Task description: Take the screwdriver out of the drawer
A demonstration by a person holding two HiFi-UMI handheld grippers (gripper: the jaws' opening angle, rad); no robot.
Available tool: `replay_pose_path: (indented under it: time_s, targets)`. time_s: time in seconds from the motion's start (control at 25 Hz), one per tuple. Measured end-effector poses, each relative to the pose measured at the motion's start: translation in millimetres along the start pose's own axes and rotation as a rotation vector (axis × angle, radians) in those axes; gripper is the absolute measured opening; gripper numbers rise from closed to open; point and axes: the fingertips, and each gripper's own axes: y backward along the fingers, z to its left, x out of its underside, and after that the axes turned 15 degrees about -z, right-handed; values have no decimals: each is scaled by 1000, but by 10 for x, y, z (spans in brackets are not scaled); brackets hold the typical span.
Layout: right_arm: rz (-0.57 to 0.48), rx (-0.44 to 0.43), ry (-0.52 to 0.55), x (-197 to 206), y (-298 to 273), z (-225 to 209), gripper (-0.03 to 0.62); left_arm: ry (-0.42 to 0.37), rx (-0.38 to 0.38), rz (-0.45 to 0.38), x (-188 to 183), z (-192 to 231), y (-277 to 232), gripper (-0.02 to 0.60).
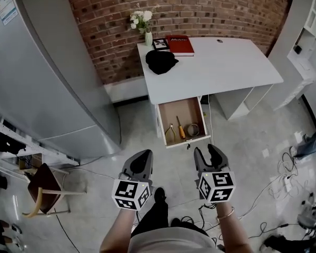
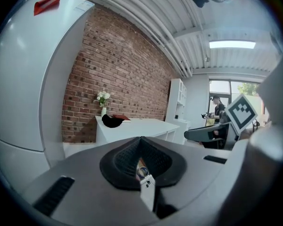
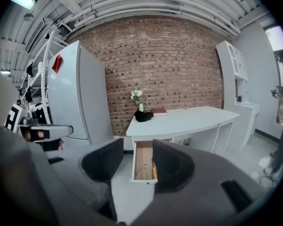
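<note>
Screwdriver, orange-handled, in open drawer

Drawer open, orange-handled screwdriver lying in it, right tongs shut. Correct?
Not quite: the right tongs are open, jaws apart and holding nothing, as the right gripper view shows. The drawer is open and the orange-handled screwdriver lies in it.

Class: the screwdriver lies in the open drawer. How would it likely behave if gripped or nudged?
The screwdriver looks rigid, a thin shaft with an orange handle, so it should lift without flopping. If the handle is rounded, as it seems, it might roll when nudged on the flat drawer floor. Being slim, it is probably light.
</note>
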Motion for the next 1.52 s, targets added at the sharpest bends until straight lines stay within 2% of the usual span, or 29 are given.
replay_pose_path:
  time_s: [0.44, 0.72, 1.12, 1.52]
  targets:
    - [34, 29, -18, -52, -649, 17, 178, 32, 39, 25, -7, 436, -571, -8]
    - [72, 45, -42, 173, -850, -80, 178, 37, 49, 35, 125, 559, -751, -8]
    - [142, -15, -56, 429, -1267, -159, 178, 52, 6, 61, 291, 666, -1015, -8]
    - [259, -58, -83, 985, -1901, -416, 178, 73, -74, 101, 609, 826, -1346, -8]
